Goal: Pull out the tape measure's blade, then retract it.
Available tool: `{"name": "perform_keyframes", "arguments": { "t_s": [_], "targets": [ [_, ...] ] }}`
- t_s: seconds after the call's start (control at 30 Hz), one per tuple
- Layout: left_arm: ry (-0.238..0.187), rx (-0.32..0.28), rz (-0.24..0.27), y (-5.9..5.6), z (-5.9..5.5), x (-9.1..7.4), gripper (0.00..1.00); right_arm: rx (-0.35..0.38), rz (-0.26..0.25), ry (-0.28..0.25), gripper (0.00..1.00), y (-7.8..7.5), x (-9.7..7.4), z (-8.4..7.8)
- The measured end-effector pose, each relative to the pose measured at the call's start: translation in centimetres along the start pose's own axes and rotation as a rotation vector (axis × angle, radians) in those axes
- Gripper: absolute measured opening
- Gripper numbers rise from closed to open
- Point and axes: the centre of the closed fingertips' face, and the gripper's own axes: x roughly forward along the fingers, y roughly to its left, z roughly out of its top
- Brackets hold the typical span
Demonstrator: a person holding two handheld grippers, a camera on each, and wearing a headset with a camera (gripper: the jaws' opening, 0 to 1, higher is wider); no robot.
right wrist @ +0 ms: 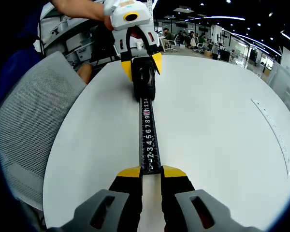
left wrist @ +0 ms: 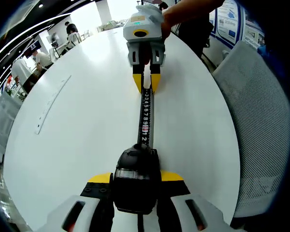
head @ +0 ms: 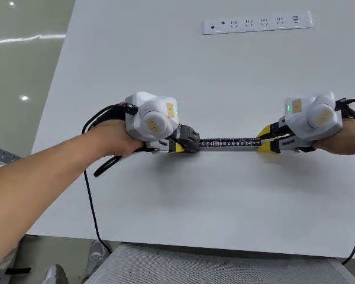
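Left gripper [head: 180, 145] first: we see it at the left of the head view, held in a hand, its yellow-tipped jaws clamped on either side of the black case of the tape measure [head: 187, 138]. In the left gripper view we find the same case [left wrist: 137, 186] seated between the jaws, low over the white table [head: 165, 59]. From the case, the blade [head: 231, 142] runs straight to the right, drawn out a short way, and we can read black numerals with a red mark along it [left wrist: 145, 118]. At the right, the right gripper [head: 264, 140] has its jaws closed together on the blade's free end; in the right gripper view we see that end lying between the yellow tips [right wrist: 151, 173]. Both grippers sit near the table's near edge, facing each other. A white power strip [head: 257, 23] lies at the far right of the table, well apart from them. A black cable [head: 89, 189] hangs off the near left edge, and a grey mesh chair [head: 225, 266] stands nearest us.
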Motion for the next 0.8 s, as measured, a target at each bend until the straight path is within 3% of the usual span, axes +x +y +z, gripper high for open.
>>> {"name": "perform_keyframes", "arguments": {
  "t_s": [0.8],
  "targets": [
    [0.003,0.006,-0.003,-0.1,0.2,-0.3,0.30,0.038,-0.026,0.049,0.09,-0.6,-3.6,-4.0]
  ]
}}
